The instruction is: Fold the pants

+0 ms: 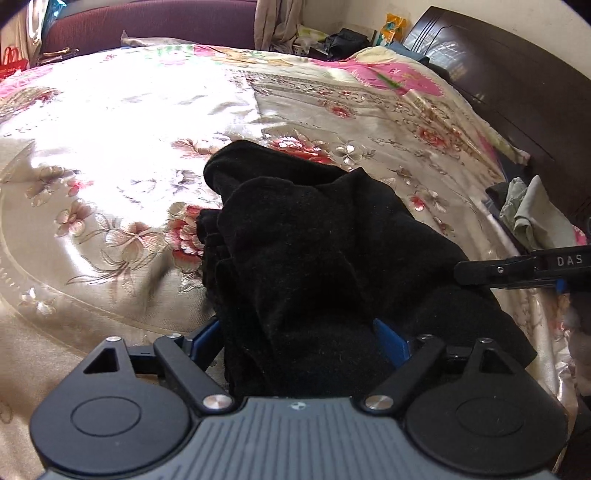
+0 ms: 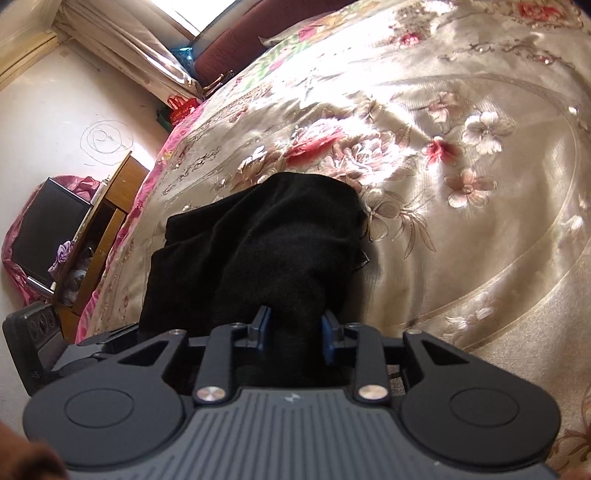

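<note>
I am looking at a bedroom with a wide bed under a shiny cream floral bedspread (image 1: 122, 192) embroidered with red and pink flowers, sunlight glaring across it. On the bedspread, close in front of both of my grippers, lie the black pants (image 1: 314, 236), bunched in thick folds, one end on the bed and the near end gathered up toward the cameras. My right gripper (image 2: 295, 332) has its blue pads (image 2: 263, 325) drawn narrow and pressed against a bundle of the black fabric from both sides, so it is clamped on the pants. My left gripper (image 1: 299, 339) stands much wider, its blue pads (image 1: 388, 339) showing at either side of a broad heap of the cloth; I cannot tell whether they press on it. In the left wrist view the right gripper's black finger reaches in from the right edge to the fabric. Farther out are a dark wooden headboard (image 1: 517, 81), a maroon sofa (image 1: 155, 22), pale curtains (image 2: 122, 33) and a wooden bedside cabinet (image 2: 107, 218).
</note>
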A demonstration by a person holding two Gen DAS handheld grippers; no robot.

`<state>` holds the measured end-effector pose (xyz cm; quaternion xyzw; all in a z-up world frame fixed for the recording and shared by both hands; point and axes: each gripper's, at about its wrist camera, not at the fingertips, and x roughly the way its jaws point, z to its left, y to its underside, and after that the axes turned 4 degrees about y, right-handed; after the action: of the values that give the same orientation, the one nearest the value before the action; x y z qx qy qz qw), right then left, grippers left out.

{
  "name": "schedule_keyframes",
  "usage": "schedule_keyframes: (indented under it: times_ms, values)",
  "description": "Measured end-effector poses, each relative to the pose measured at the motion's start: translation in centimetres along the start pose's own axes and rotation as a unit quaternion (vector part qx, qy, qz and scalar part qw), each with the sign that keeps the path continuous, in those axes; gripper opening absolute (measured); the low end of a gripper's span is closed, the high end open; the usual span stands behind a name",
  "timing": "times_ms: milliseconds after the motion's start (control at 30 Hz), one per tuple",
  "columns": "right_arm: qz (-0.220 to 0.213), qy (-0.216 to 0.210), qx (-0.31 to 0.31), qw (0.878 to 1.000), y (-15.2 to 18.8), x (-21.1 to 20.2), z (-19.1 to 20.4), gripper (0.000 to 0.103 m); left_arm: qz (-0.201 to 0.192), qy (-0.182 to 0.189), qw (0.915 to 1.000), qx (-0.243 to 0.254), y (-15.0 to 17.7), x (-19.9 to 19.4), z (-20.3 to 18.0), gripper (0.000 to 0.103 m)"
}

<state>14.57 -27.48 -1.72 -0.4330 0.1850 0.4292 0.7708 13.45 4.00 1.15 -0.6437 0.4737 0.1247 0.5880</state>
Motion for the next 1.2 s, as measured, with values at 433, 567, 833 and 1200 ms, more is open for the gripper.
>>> schedule_keyframes:
  times_ms: [433, 567, 833, 1200]
  values:
    - [-0.101, 0.059, -0.105, 0.988, 8.3, -5.1, 8.7, 0.032, -0.07, -0.161, 0.9831, 0.053, 3.6, -5.6, -7.9, 0.1]
    - [-0.089, 0.057, -0.115, 0.988, 10.8, -5.4, 10.0, 0.033, -0.065, -0.162, 0.9836, 0.047, 5.7, -6.5, -8.9, 0.102]
    - [-0.087, 0.07, -0.122, 0.986, 13.2, -6.4, 11.0, 0.036, -0.069, -0.152, 0.986, 0.007, 8.4, -7.0, -9.1, 0.103]
    - [-0.068, 0.091, -0.115, 0.987, 14.4, -5.2, 10.4, 0.04, -0.055, -0.16, 0.9857, 0.001, 10.4, -5.6, -8.9, 0.103]
